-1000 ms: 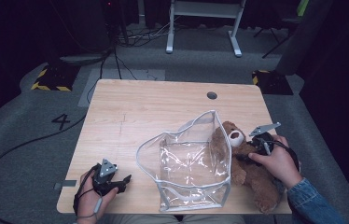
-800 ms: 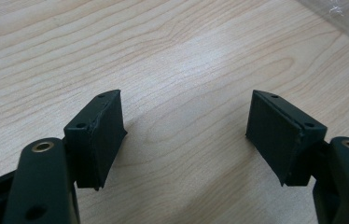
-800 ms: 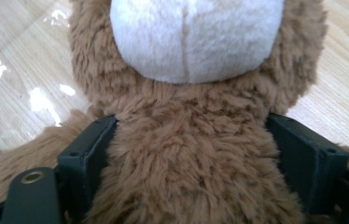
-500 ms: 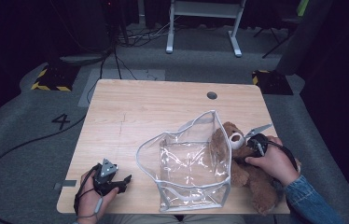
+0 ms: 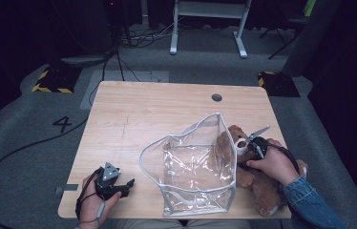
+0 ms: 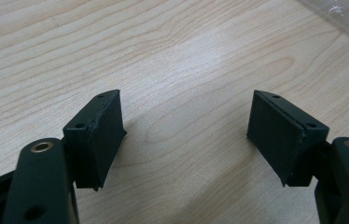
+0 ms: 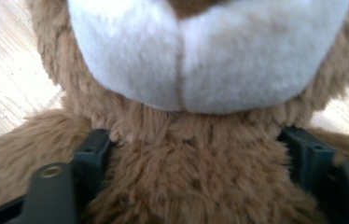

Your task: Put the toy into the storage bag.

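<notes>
R gripper [image 7: 193,154] jaws just been closing round teddy bear [image 7: 196,74] neck, pads sunk in fur, prob. gripping. Bear lies on table [image 5: 157,109] near R edge, half hidden behind clear bag [image 5: 193,167]. L gripper [image 6: 186,135] agape, nothing between, over bare wood.

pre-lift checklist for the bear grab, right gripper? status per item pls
1. Right gripper jaws either side of the teddy bear, at its neck: ok. They have just been closing with the bear between them.
2. Pads pressing firmly into the fur: cannot tell.
3. Clear bag standing with its mouth open beside the bear: ok.
4. Left gripper open, nothing between its jaws, over bare table: ok.
5. Left gripper steadying the bag: not ok, it is apart from it.
</notes>
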`<state>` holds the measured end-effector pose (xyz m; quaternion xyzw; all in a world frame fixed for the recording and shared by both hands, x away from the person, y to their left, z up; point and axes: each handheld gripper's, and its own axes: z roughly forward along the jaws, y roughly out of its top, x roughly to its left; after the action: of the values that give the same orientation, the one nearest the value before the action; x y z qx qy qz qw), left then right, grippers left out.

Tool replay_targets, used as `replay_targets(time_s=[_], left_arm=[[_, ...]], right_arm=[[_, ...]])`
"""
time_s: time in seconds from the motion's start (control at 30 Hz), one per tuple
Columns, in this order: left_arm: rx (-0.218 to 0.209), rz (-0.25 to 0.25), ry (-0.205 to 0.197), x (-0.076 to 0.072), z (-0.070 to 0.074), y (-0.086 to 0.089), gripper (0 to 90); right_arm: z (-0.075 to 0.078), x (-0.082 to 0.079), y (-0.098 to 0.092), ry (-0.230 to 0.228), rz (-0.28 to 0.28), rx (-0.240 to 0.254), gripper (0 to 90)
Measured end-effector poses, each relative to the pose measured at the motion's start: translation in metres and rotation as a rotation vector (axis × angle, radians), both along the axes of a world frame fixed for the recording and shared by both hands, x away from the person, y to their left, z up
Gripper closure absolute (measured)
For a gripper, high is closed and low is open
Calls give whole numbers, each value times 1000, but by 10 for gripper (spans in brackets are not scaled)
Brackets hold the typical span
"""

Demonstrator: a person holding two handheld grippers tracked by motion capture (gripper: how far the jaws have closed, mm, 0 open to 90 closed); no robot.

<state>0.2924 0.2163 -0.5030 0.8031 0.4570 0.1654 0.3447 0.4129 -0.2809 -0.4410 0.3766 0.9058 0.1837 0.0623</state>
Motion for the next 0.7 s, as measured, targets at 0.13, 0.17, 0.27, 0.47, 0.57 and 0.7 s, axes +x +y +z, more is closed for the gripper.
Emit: replay_targets(time_s=[0.13,0.17,0.27,0.47,0.57,0.7], left_arm=[[-2,3,-1,0,0,0,271],[-1,4,0,0,0,0,271],[1,2,-1,0,0,0,271],[-6,2,1,0,0,0,271],[-6,3,1,0,0,1,271],[-7,6,4,0,1,1,273]], right_arm=[[1,0,-1,2,-9,4,319],[1,0,-1,1,-13,1,339],[3,0,0,19,-13,-8,404],[8,4,4,57,-28,-43,560],[12,4,4,65,-24,-32,616],[16,3,-3,40,-11,9,650]])
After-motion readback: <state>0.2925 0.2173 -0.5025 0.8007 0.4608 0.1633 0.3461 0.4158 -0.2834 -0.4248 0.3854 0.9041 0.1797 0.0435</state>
